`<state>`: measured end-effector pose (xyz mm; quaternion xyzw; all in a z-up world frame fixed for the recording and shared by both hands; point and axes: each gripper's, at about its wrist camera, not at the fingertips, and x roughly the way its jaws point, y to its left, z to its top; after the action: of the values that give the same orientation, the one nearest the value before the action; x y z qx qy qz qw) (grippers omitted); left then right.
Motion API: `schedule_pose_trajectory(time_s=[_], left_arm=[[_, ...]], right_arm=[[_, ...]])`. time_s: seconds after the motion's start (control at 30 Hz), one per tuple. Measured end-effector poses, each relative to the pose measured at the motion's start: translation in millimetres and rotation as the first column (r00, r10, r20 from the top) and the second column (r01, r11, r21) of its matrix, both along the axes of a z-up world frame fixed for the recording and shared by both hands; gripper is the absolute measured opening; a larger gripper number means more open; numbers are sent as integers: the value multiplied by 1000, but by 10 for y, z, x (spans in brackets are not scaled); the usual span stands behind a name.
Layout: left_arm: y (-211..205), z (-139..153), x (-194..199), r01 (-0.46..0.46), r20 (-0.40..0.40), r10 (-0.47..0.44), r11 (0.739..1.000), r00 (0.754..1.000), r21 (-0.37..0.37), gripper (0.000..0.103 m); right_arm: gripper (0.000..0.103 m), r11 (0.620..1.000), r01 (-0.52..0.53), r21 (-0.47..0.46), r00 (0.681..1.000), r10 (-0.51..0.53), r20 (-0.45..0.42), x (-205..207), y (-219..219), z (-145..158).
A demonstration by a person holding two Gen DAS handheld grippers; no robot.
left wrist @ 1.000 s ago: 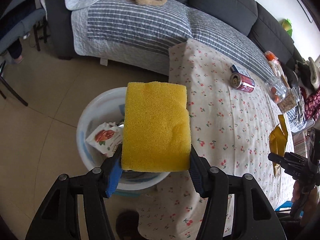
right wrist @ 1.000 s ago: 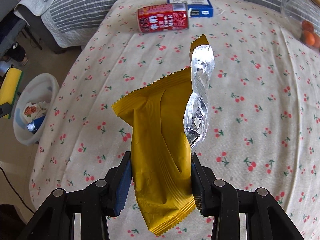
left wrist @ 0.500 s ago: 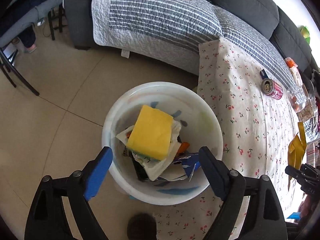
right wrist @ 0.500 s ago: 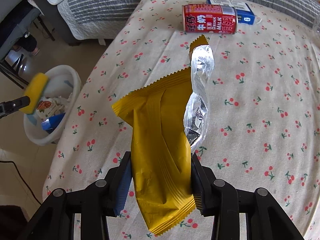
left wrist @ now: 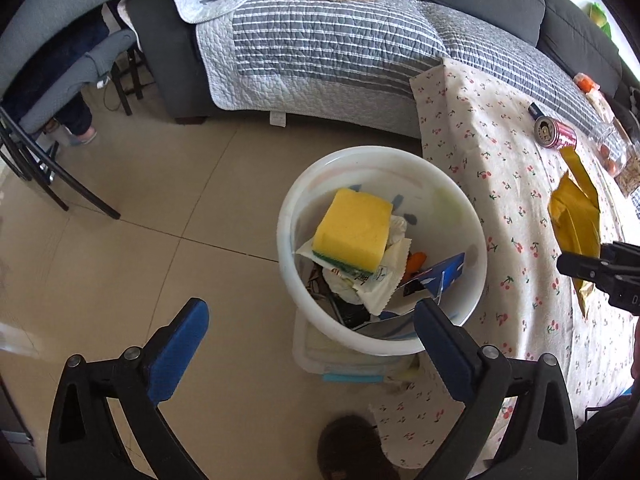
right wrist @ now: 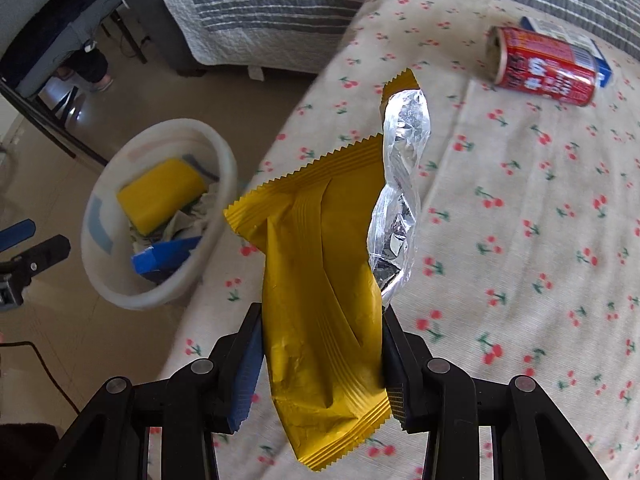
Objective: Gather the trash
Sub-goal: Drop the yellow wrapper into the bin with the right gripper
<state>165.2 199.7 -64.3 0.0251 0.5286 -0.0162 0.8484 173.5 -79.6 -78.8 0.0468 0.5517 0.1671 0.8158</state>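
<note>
A white trash bucket (left wrist: pixel 460 200) stands on the floor beside the table; it also shows in the right wrist view (right wrist: pixel 100 276). A yellow sponge (left wrist: pixel 352 236) lies on top of wrappers and paper inside it. My left gripper (left wrist: pixel 312 336) is open and empty, above the bucket's near rim. My right gripper (right wrist: pixel 320 340) is shut on a yellow foil-lined wrapper (right wrist: pixel 320 280), held above the table's left edge; the wrapper also shows in the left wrist view (left wrist: pixel 576 216). A red drink can (right wrist: pixel 544 66) lies on its side on the table.
The table carries a cherry-print cloth (right wrist: pixel 520 240). A blue-and-white box (right wrist: pixel 568 40) lies behind the can. A grey sofa with a striped quilt (left wrist: pixel 332 52) runs behind. A chair (left wrist: pixel 52 92) stands at the left. A clear jar (left wrist: pixel 612 148) sits at the table's far right.
My left gripper opened and let go of the sponge, which now lies in the bucket. My right gripper carried the wrapper left, nearer the bucket.
</note>
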Motion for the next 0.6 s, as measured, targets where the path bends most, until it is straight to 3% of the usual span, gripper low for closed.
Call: schedule_pose_trajectory(time_s=[0.17, 0.47, 0.5, 0.57, 0.6], left_arm=[[133, -24, -23, -11, -15, 11, 999, 1000, 32, 103], [313, -88, 28, -60, -54, 58, 998, 997, -31, 103], [313, -93, 31, -60, -56, 58, 998, 997, -34, 103], [313, -97, 26, -59, -59, 57, 998, 997, -34, 103], [311, -96, 24, -58, -60, 56, 998, 997, -34, 103]], right_arm=[[49, 998, -52, 36, 999, 52, 16, 157, 466, -35], [49, 991, -81, 102, 995, 75, 60, 359, 999, -123], [54, 991, -82, 106, 995, 74, 72, 386, 1016, -131], [73, 987, -87, 135, 993, 75, 94, 415, 1038, -144], [89, 985, -87, 150, 992, 72, 101, 434, 1037, -140]])
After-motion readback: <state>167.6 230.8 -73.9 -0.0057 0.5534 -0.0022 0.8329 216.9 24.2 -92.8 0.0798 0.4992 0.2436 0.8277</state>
